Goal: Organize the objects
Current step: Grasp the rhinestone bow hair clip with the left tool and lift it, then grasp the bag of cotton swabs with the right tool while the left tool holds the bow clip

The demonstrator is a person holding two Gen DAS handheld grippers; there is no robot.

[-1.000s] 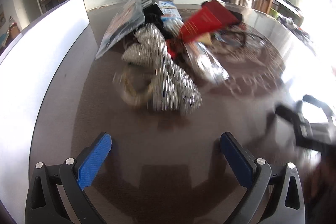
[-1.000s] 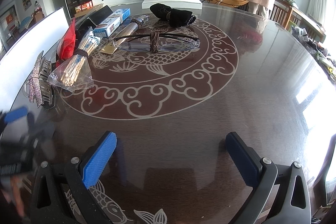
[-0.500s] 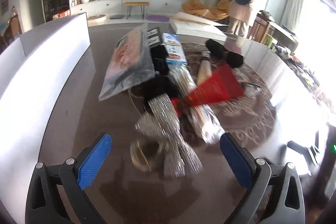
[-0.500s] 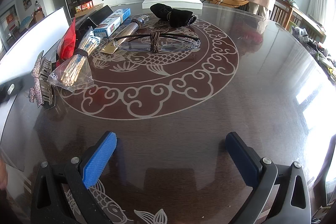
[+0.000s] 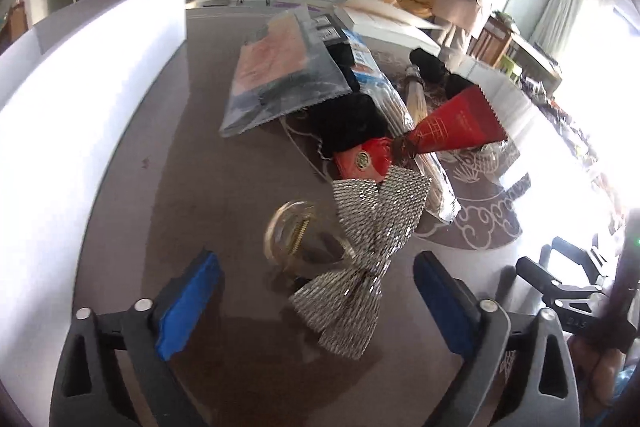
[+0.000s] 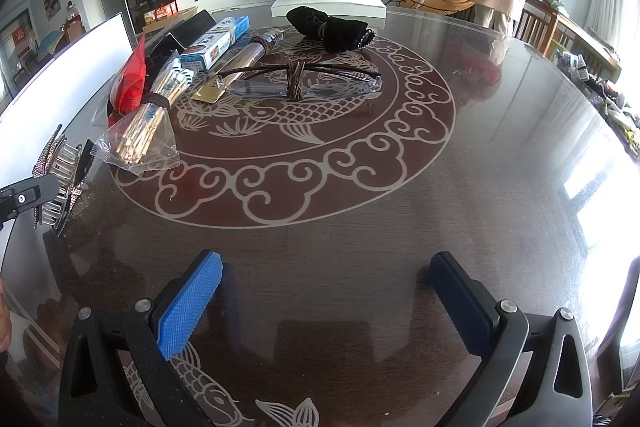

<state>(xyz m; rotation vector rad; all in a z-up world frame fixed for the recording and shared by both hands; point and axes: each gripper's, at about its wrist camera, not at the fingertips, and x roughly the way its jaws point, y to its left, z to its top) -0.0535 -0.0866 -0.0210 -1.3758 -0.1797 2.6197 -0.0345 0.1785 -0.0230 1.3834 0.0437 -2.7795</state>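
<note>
Left wrist view: the left claw [image 5: 316, 303] gapes wide over the dark bench [image 5: 200, 187], gripping nothing. A silver rhinestone bow hair clip [image 5: 368, 259] lies between its blue pads, a red foil packet [image 5: 440, 135] at 1 o'clock beyond it. The right claw [image 5: 568, 291] shows at 3 o'clock.

Right wrist view: the right claw [image 6: 326, 303] is spread open and empty above the bench [image 6: 500, 155]. At 10 o'clock lie a bagged bundle of chopsticks [image 6: 148, 123] and the hair clip [image 6: 60, 171]; clear safety glasses [image 6: 300, 87] sit at 12 o'clock.
</note>
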